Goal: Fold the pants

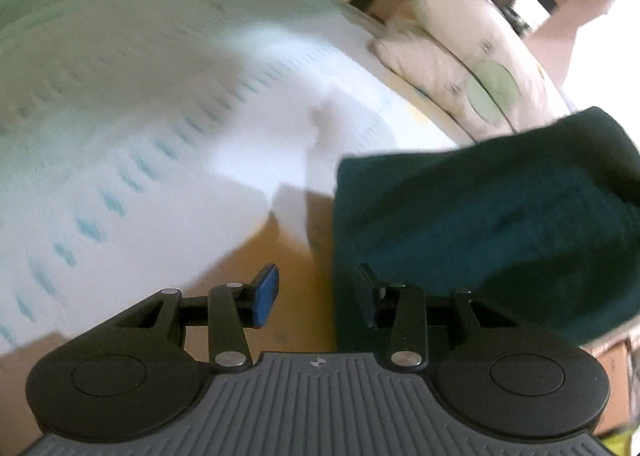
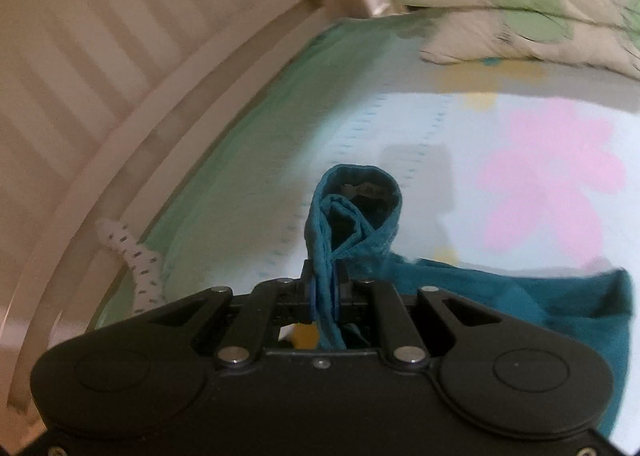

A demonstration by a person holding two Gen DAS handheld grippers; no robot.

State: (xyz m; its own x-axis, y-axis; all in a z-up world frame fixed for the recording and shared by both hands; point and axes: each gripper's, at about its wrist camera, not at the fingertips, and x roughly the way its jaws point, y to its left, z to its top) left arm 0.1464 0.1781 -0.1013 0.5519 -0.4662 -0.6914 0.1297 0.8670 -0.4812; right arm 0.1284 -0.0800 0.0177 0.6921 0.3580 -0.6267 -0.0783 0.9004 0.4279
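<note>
The pants are dark teal cloth. In the right wrist view my right gripper [image 2: 325, 288] is shut on a bunched fold of the pants [image 2: 352, 212], which loops up in front of the fingers; the rest hangs down to the right [image 2: 540, 308]. In the left wrist view my left gripper [image 1: 318, 294] is open and empty, blue pad showing on the left finger [image 1: 267, 296]. The pants [image 1: 480, 232] hang just right of it, touching or overlapping the right finger. The left view is blurred by motion.
A bed with a white sheet [image 1: 140, 116] printed with teal dashes and a pink flower [image 2: 548, 176] lies below. Cream pillows [image 2: 520, 16] with green shapes lie at the head. A white slatted bed rail [image 2: 120, 96] runs along the left.
</note>
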